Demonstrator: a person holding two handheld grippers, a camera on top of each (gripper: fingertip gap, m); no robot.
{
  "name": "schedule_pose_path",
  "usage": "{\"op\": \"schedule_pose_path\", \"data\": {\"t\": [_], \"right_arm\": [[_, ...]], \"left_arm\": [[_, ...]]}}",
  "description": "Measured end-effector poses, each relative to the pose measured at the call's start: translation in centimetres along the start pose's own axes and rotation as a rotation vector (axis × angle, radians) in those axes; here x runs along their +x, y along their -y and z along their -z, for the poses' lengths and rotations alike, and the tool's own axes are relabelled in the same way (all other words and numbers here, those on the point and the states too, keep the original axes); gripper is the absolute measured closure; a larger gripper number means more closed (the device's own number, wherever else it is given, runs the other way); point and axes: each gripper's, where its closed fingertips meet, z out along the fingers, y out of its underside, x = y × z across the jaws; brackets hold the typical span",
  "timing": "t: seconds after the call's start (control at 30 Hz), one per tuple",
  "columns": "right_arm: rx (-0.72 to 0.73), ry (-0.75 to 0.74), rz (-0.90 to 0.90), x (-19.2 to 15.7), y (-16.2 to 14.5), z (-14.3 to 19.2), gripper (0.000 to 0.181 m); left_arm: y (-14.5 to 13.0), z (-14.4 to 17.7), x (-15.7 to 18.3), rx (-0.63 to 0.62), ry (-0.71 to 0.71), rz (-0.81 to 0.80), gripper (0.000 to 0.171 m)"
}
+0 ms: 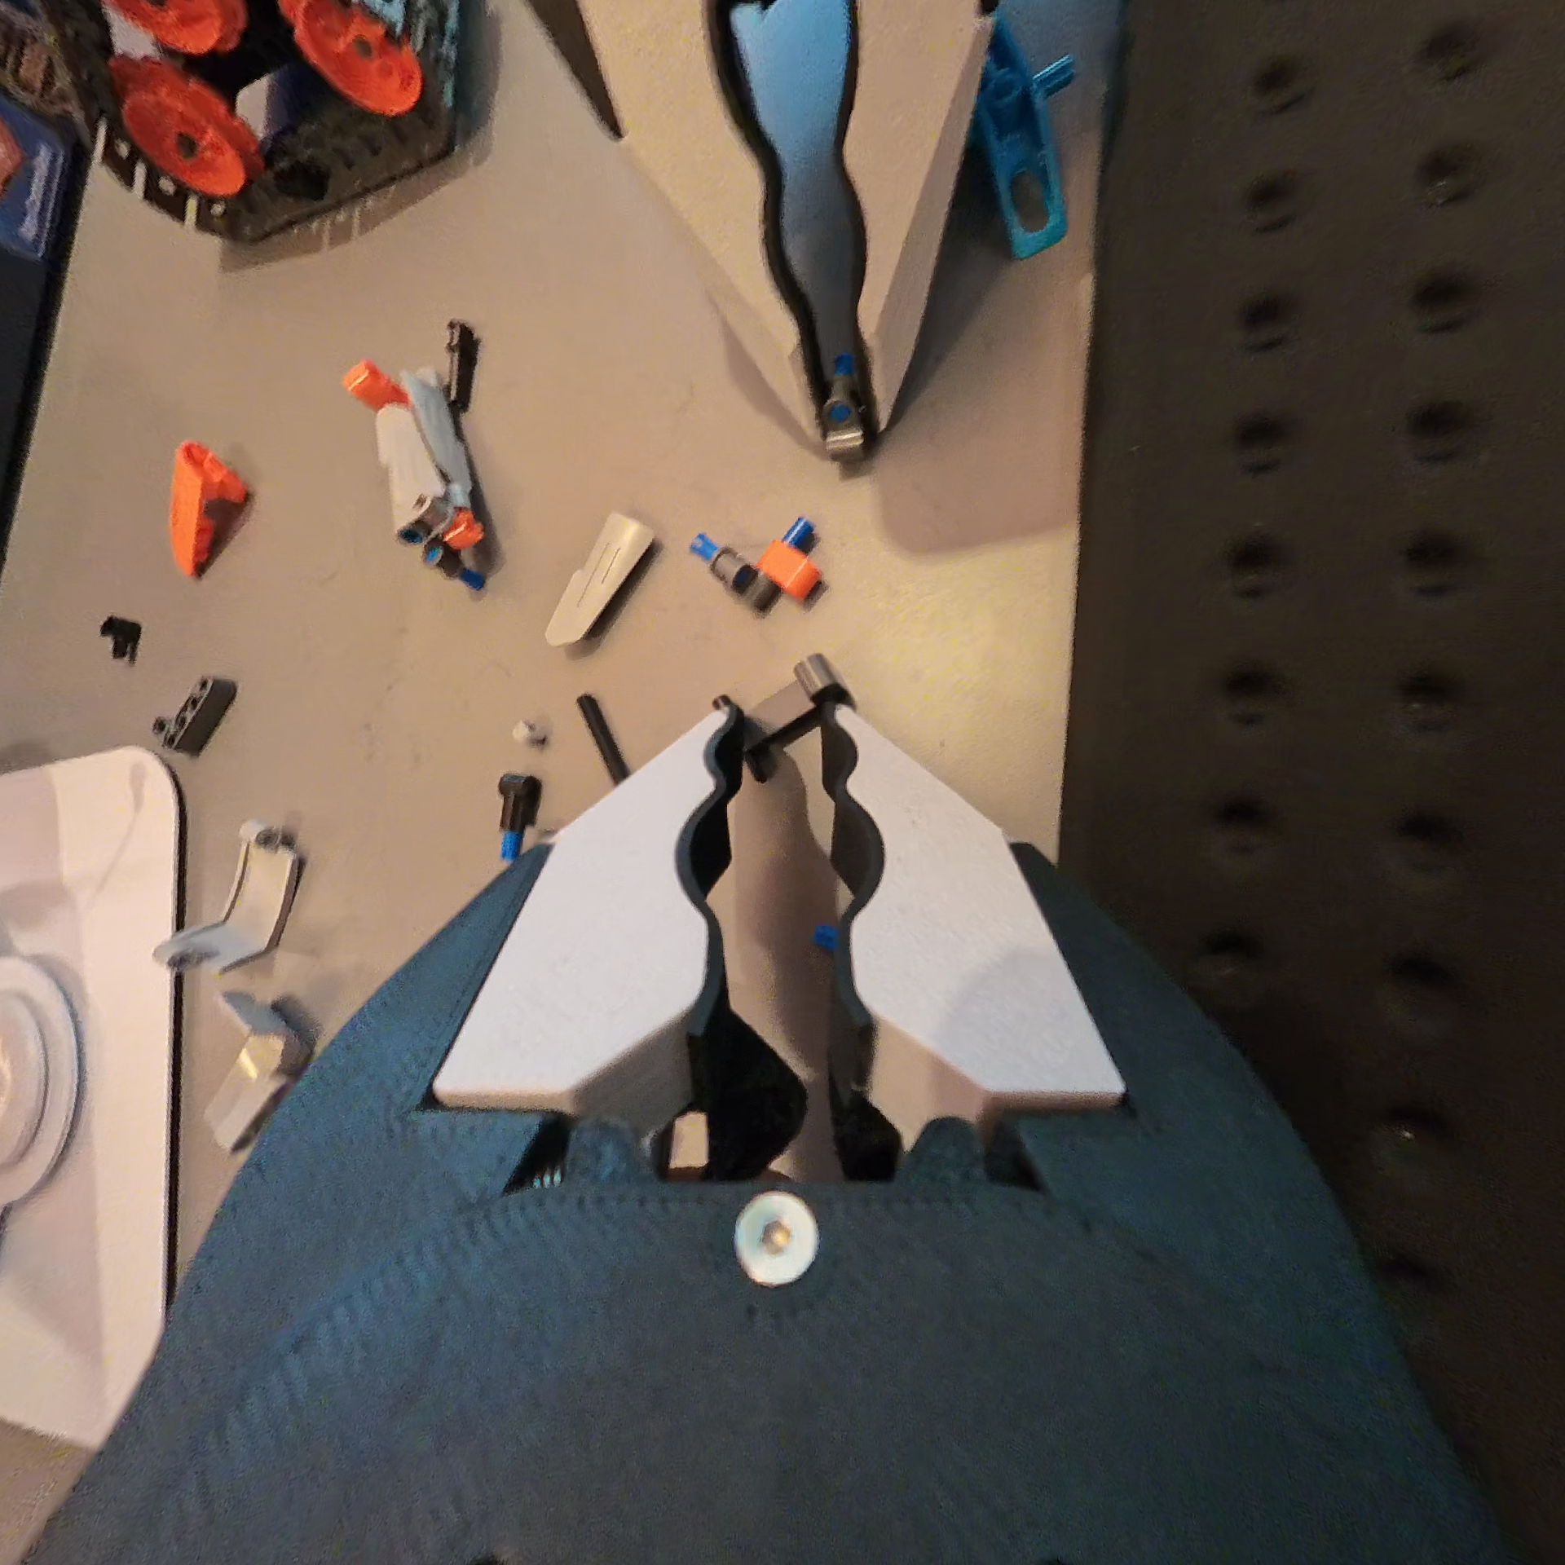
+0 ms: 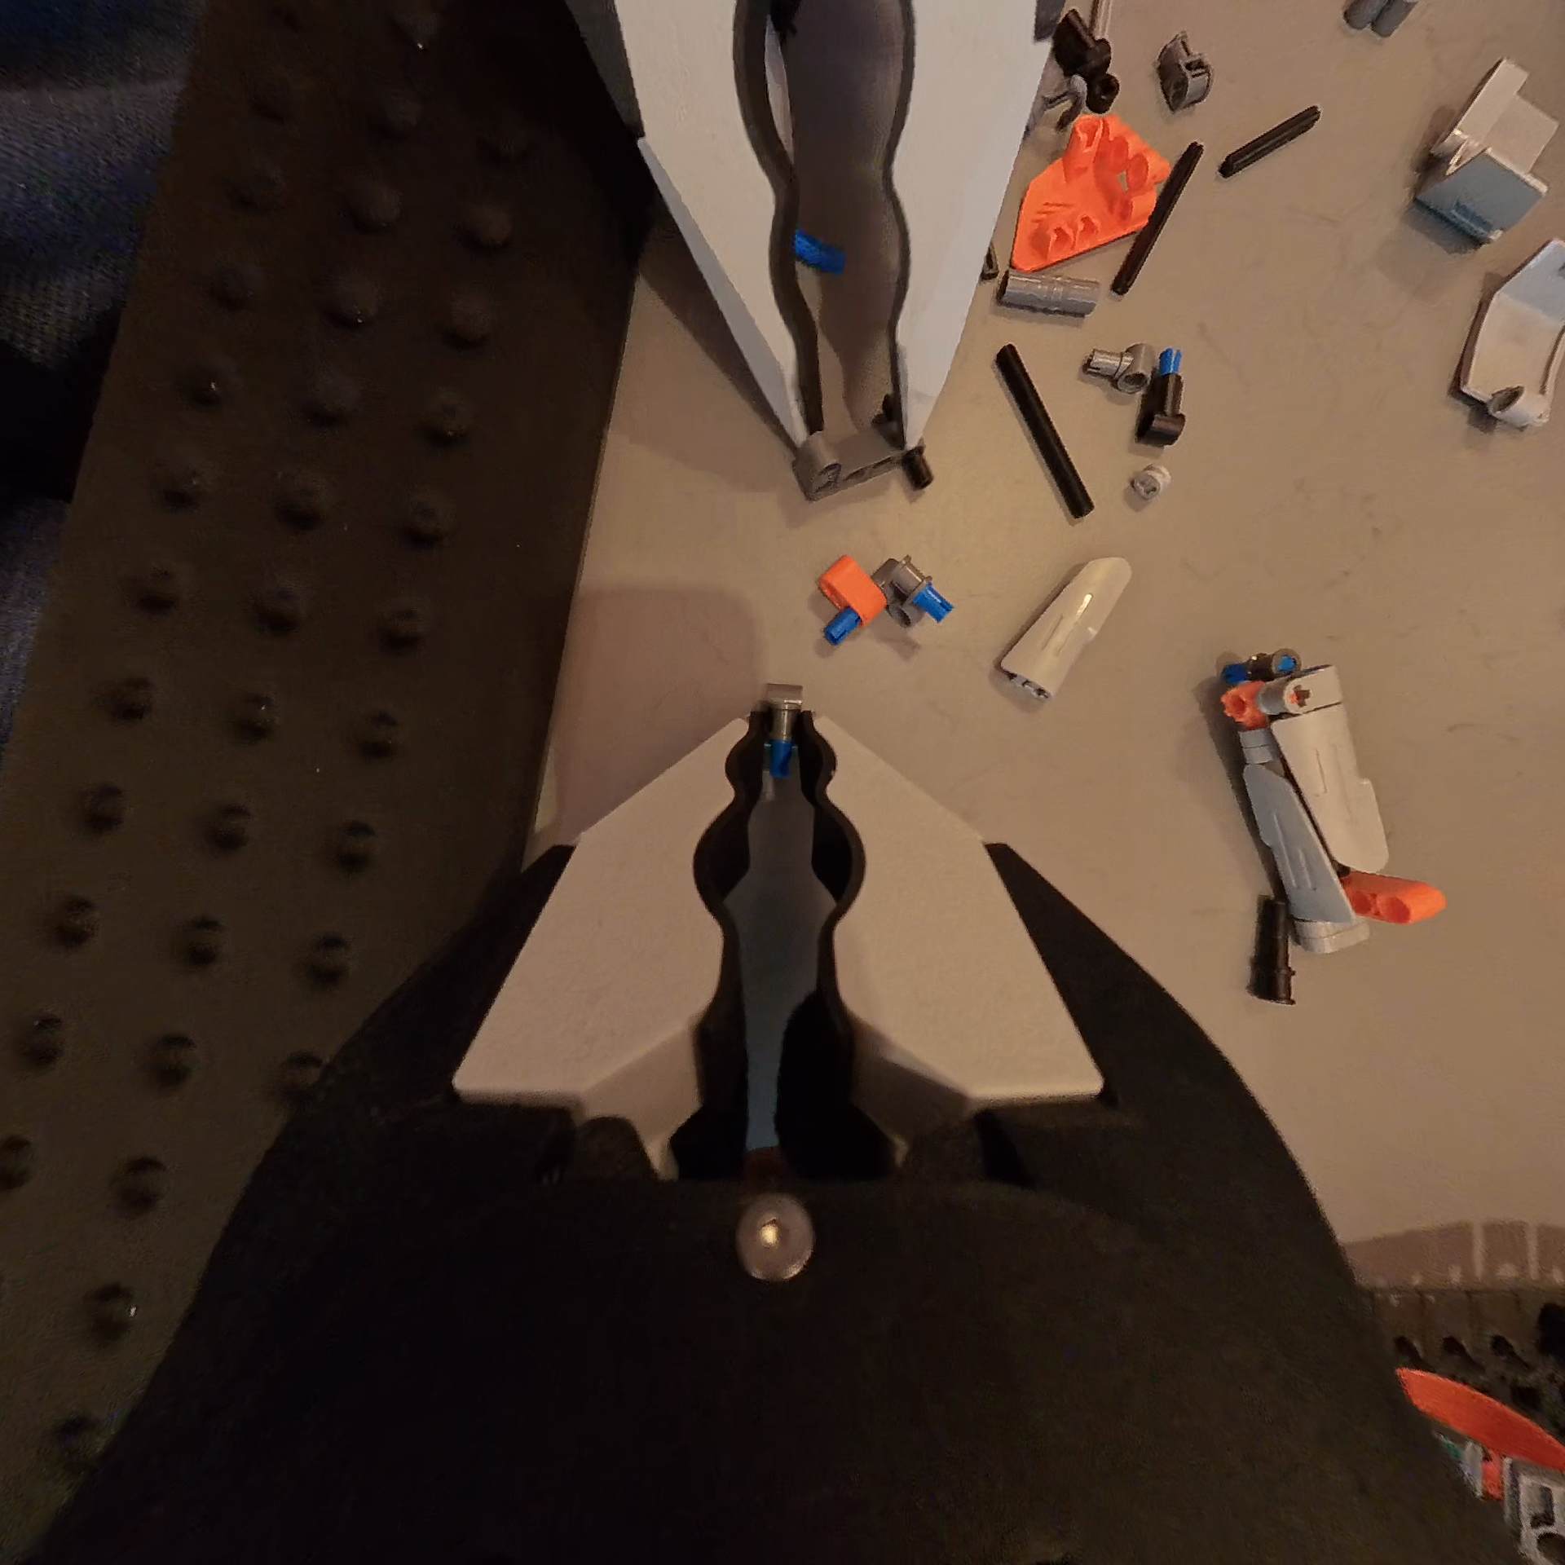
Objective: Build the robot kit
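Note:
My left gripper (image 1: 783,711) is shut on a small grey connector with a black pin (image 1: 817,677), held across its tips just above the tan tabletop. It also shows at the top of the right wrist view (image 2: 859,449), where the grey piece (image 2: 834,466) spans its tips. My right gripper (image 2: 781,720) is shut on a small grey connector with a blue pin (image 2: 781,711). It shows at the top of the left wrist view (image 1: 844,423), tips pointing toward the left gripper. An orange and grey connector with blue pins (image 1: 766,563) (image 2: 881,597) lies between the two grippers.
A black studded mat (image 1: 1321,593) (image 2: 254,593) borders the table. Loose parts lie around: a pale grey panel (image 1: 597,588), a grey, blue and orange assembly (image 1: 428,466), an orange wedge (image 1: 203,504), black axles (image 2: 1042,428). A tracked model with orange wheels (image 1: 254,110) and a white tray (image 1: 76,1016) stand at the left. The left gripper's tips are roughly 7 centimeters from the right gripper's.

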Motion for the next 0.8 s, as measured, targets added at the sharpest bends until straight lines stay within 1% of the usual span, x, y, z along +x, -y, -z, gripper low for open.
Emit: {"op": "schedule_pose_path", "data": {"t": [0.13,0.23,0.27,0.33,0.4,0.47,0.53,0.8], "right_arm": [[0.009,0.006,-0.007,0.0,0.1,-0.1,0.176],[0.013,0.011,-0.013,0.0,0.1,-0.1,0.176],[0.014,0.011,-0.014,0.1,0.1,-0.1,0.176],[0.016,0.011,-0.017,0.1,0.1,-0.1,0.176],[0.017,0.009,-0.018,0.1,0.1,-0.1,0.176],[0.02,0.01,-0.017,0.1,0.1,-0.1,0.176],[0.025,0.012,-0.022,0.2,0.1,-0.1,0.176],[0.036,0.02,-0.029,0.2,0.0,0.0,0.175]], "left_arm": [[-0.7,0.4,-0.4,-0.001,0.045,0.092,0.155],[-1.1,0.7,-0.4,-0.019,0.072,0.086,0.154],[-1.1,0.8,-0.2,-0.017,0.057,0.081,0.154],[-1.0,1.3,0.1,0.005,0.008,0.079,0.14],[-0.9,1.8,0.1,0.036,-0.038,0.081,0.139],[-1.2,1.7,-0.5,0.038,-0.046,0.075,0.137],[-1.4,1.3,-0.3,0.026,-0.082,0.049,0.136],[-0.3,0.4,0.9,0.056,-0.14,0.018,0.152]]}}
